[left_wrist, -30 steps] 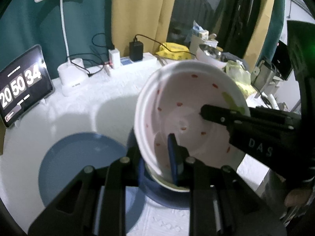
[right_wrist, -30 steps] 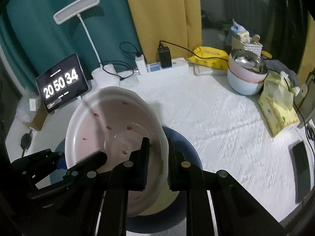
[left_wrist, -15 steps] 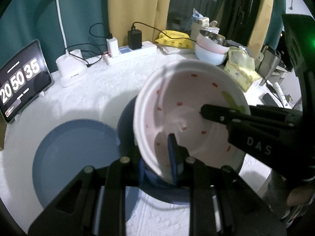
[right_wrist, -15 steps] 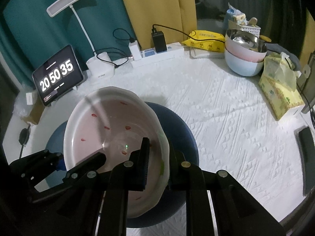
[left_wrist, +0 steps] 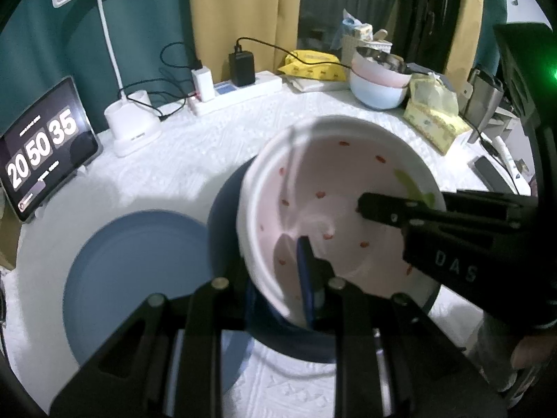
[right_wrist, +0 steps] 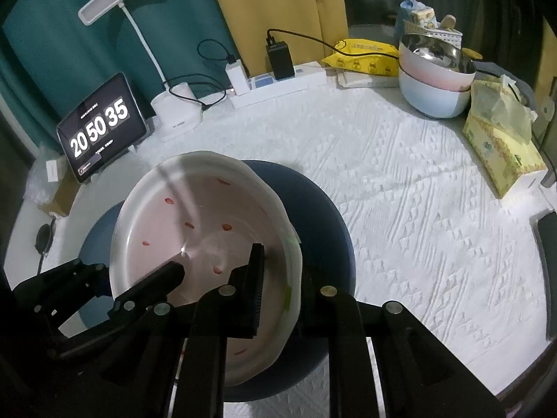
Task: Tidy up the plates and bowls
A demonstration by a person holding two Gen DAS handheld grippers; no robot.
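the white textured tablecloth (right_wrist: 400, 181) spreads out ahead of both grippers and carries everything else. just ahead of and below the right gripper (right_wrist: 278, 278) sits a dark blue plate (right_wrist: 323, 230), and to the left of the left gripper (left_wrist: 278, 278) lies a lighter blue plate (left_wrist: 132, 271) flat on the cloth, its edge next to the dark one. over the dark blue plate, tilted, is the white bowl with red specks (left_wrist: 334, 209), held between the two grippers: the left gripper is clamped on its near rim, one finger inside the bowl and one outside, and the right gripper is pinched on the opposite rim in the same way, with a green mark on the rim by its grip. whether the bowl's underside touches the dark plate cannot be told. far ahead and to the right of the right gripper stands a stack of bowls (right_wrist: 435, 80), a metal one on top, with a tissue pack (right_wrist: 501, 146) beside it. far ahead to the left a tablet clock (right_wrist: 101, 129) leans by a white desk lamp (right_wrist: 174, 104), and a power strip (right_wrist: 278, 83) lies at the back edge.
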